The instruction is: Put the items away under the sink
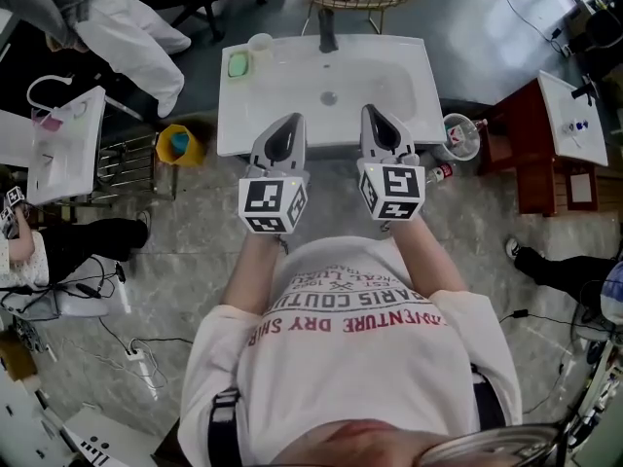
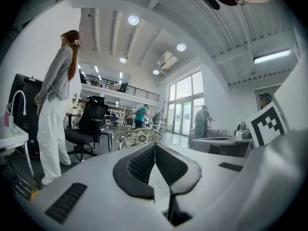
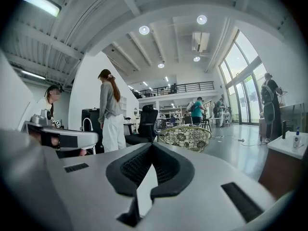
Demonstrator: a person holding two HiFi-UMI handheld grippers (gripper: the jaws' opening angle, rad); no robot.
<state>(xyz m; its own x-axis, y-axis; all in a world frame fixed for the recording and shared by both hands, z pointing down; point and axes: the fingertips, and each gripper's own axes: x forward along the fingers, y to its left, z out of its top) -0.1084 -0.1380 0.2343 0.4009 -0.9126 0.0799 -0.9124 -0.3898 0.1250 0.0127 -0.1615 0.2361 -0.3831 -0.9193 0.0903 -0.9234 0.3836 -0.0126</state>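
Grey stone floor, white sink (image 1: 321,100) at upper centre | my left gripper (image 1: 288,125) and right gripper (image 1: 374,117) level over its front rim, both jaws together, empty | green soap dish (image 1: 238,64) and cup (image 1: 260,45) on sink's left rim; clear tub (image 1: 459,136) right of sink seems to hold bottles; yellow bucket (image 1: 177,145) holds something blue | I'd open one pair of jaws before reaching; under-sink space hidden

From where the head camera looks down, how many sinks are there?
3. The middle sink stands straight ahead. The left sink is at the picture's left edge. The right sink sits on a reddish cabinet at the right. Others may be out of view.
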